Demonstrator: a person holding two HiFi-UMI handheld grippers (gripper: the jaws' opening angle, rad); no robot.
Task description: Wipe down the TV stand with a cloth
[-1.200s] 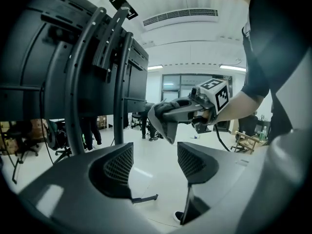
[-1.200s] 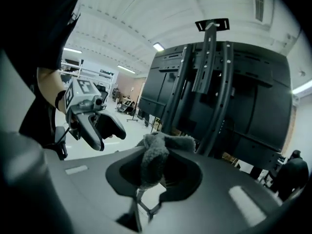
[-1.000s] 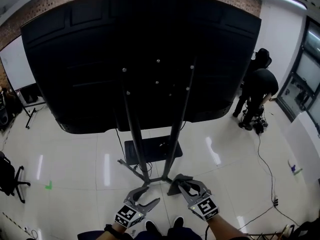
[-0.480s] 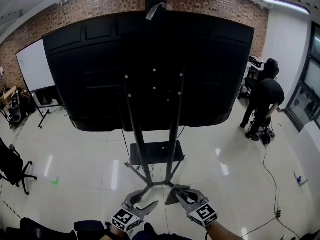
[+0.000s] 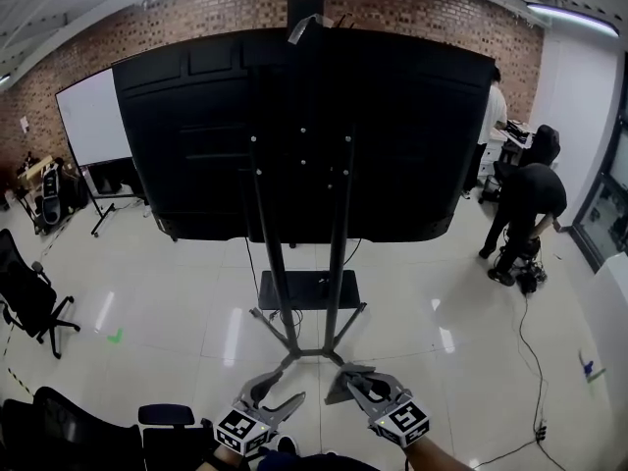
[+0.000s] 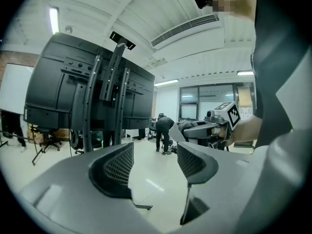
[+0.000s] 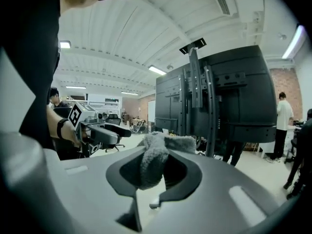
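Observation:
The black TV stand rises before me on two uprights, carrying a big black screen seen from the back; its shelf and floor legs lie low. My right gripper is shut on a grey cloth, seen bunched between the jaws in the right gripper view as the cloth. My left gripper is open and holds nothing; its jaws stand apart in the left gripper view. Both grippers hang short of the stand's base.
A person in black bends at the right, another in white stands behind. A cable runs over the floor at right. Office chairs and a whiteboard stand at left.
The head view has tilted up and drawn back, showing more of the room and ceiling. Both grippers kept their places low in view, the cloth still held.

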